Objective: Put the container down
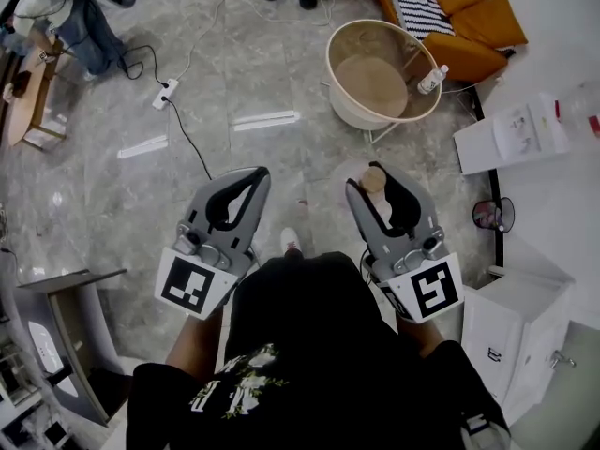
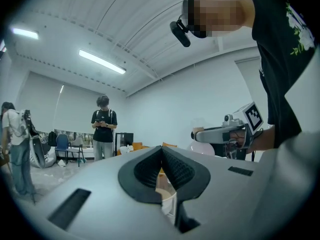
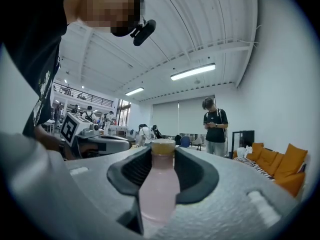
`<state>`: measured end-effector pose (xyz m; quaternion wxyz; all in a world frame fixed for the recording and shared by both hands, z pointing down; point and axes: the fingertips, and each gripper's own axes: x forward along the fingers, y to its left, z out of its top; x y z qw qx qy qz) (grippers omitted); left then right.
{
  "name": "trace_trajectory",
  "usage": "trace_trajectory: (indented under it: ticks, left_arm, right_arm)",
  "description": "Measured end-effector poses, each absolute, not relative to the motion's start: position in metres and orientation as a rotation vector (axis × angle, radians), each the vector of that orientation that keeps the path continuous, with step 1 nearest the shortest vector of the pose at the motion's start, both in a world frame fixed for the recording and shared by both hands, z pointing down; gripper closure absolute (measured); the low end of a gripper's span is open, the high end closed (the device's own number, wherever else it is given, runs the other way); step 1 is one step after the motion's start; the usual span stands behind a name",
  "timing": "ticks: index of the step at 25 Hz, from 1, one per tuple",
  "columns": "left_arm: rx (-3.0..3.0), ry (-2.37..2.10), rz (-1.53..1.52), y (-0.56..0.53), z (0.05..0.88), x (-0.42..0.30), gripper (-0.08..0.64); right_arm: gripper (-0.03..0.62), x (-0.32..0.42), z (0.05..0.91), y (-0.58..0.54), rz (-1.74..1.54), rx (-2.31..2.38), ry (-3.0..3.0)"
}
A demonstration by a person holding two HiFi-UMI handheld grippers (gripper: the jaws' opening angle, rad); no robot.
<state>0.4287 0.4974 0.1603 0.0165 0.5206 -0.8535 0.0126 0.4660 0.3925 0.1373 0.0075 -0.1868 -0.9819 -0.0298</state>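
A pale pink bottle (image 3: 159, 189) with a tan cap stands upright between the jaws of my right gripper (image 3: 163, 151), which is shut on its body. In the head view the same bottle (image 1: 380, 204) shows inside the right gripper (image 1: 374, 178), held level above the floor. My left gripper (image 1: 255, 172) is beside it to the left, also level, its tips touching and nothing held. In the left gripper view the jaws (image 2: 161, 148) meet at the tip.
A round beige tub-like table (image 1: 337, 40) stands ahead on thin legs, with a small bottle (image 1: 433, 80) on its rim. White boxes (image 1: 511, 134) and a white cabinet (image 1: 516, 331) are at the right, an orange sofa (image 1: 469, 26) beyond. A power strip (image 1: 165, 94) and cable lie on the floor. A person (image 2: 104, 129) stands ahead.
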Motion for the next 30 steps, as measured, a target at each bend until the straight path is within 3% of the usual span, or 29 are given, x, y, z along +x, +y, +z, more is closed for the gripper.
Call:
trace_trajectory:
  ticks: [30]
  left_arm:
    - [1.534, -2.695, 0.104, 0.530, 0.164, 0.358, 0.546]
  right_arm:
    - [0.457, 0.389, 0.134, 0.411, -0.110, -0.665, -3.101]
